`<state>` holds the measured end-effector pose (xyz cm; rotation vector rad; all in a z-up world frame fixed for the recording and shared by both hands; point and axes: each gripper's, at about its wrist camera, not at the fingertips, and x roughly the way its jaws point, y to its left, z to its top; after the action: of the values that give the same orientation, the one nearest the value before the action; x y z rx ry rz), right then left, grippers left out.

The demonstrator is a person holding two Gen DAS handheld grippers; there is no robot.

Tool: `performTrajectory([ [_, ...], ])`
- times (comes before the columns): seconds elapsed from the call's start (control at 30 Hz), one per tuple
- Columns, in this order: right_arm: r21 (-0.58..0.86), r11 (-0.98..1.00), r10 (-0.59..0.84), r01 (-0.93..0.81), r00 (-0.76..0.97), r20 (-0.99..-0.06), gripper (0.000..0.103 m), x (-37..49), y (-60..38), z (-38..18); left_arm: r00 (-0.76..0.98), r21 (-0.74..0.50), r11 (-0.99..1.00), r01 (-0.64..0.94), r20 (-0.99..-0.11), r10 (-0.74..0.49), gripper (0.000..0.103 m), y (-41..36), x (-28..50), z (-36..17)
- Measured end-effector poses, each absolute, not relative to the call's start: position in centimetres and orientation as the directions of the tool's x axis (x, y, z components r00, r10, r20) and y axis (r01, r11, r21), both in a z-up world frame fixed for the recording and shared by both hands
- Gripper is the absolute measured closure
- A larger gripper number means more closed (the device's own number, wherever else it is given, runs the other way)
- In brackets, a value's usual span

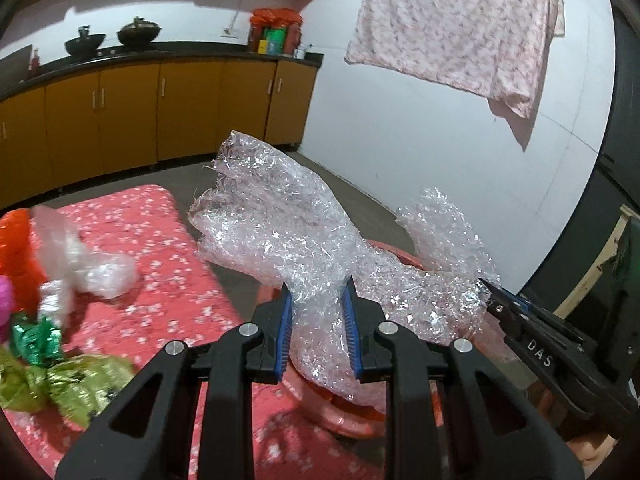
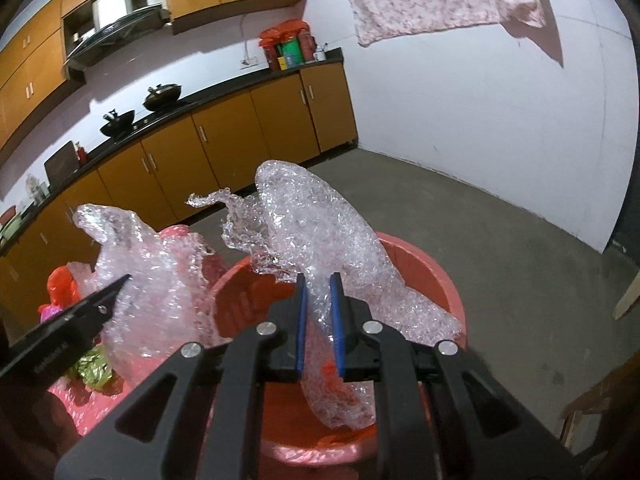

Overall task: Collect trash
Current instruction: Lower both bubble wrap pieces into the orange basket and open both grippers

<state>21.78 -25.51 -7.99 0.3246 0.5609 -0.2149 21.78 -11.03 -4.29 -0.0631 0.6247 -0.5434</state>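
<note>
— Over the red bucket (image 2: 436, 276), that's where both claws have the bubble wrap (image 1: 280, 216), isn't it?

— Yes. One long crumpled sheet of it, the biggest thing in either view. It hangs between the two claws, with its lower folds inside the bucket's rim and its upper ends sticking up above them.

— And the claws themselves?

— The left gripper (image 1: 318, 300) is clenched on one stretch of the wrap, blue pads pressed into the plastic. The right gripper (image 2: 319, 296) is clenched on another stretch, its jaws narrower. Each shows as a black tip in the other's camera.

— So which step is this?

— Judging by how things lie, the drop-off: the wrap has been brought to the bucket but not let go. The next move would call for lowering it further and opening both claws, perhaps pushing the tall ends down, since such springy film may spill back over the rim.

— What's left to collect?

— On the red flowered cloth (image 1: 168, 272) beside the bucket there's a clear plastic wad (image 1: 100, 272), an orange bag (image 1: 16, 248), green foil wrappers (image 1: 80, 384) and something pink at the picture's edge.

— And the room?

— A kitchen: bare concrete floor (image 2: 500, 220), yellow-brown cabinets (image 1: 120, 116) under a dark counter with two black woks (image 2: 140, 106), white walls, and a pink flowered sheet (image 1: 452, 28) hanging up high.
</note>
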Motion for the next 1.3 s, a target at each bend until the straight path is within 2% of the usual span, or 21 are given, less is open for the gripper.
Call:
performTrajectory([
  [0.47,0.282,0.913,-0.097,0.296,0.827,-0.554,0.091,23.2,-26.8,-9.5,0.618,-0.218,0.832,0.51,-0.58,-0.531,0.08,-14.6,23.5,-5.8],
  [0.57,0.287,0.914,-0.087,0.286,0.83,-0.55,0.087,23.4,-26.9,-9.6,0.613,-0.221,0.832,0.51,-0.585,-0.531,0.079,-15.0,23.7,-6.0],
  [0.63,0.293,0.913,-0.083,0.283,0.834,-0.546,0.086,23.2,-27.1,-9.6,0.604,-0.232,0.83,0.507,-0.591,-0.534,0.069,-14.9,23.9,-6.2],
  [0.7,0.295,0.912,-0.085,0.285,0.835,-0.544,0.076,23.2,-27.2,-9.5,0.604,-0.237,0.834,0.498,-0.596,-0.53,0.058,-14.7,24.0,-6.4],
  [0.73,0.296,0.911,-0.087,0.287,0.836,-0.542,0.074,23.2,-27.3,-9.5,0.604,-0.238,0.836,0.494,-0.597,-0.527,0.053,-14.7,24.1,-6.4],
  [0.97,0.289,0.906,-0.113,0.311,0.833,-0.541,0.067,22.8,-27.5,-9.3,0.61,-0.247,0.849,0.466,-0.606,-0.511,0.038,-13.7,23.9,-6.7],
  [1.03,0.276,0.906,-0.132,0.32,0.834,-0.536,0.059,22.6,-27.3,-9.2,0.615,-0.249,0.855,0.455,-0.606,-0.504,0.031,-13.3,23.8,-6.7],
  [1.1,0.262,0.908,-0.149,0.327,0.837,-0.527,0.045,22.3,-27.1,-9.0,0.626,-0.25,0.862,0.441,-0.603,-0.495,0.027,-12.7,23.6,-6.6],
  [1.2,0.246,0.912,-0.167,0.329,0.844,-0.51,0.032,21.8,-26.6,-8.7,0.642,-0.238,0.873,0.425,-0.601,-0.476,0.023,-12.0,23.2,-6.4],
  [1.3,0.241,0.916,-0.167,0.32,0.852,-0.497,0.024,21.5,-25.9,-8.3,0.66,-0.225,0.884,0.411,-0.595,-0.458,0.019,-11.1,22.7,-6.1],
])
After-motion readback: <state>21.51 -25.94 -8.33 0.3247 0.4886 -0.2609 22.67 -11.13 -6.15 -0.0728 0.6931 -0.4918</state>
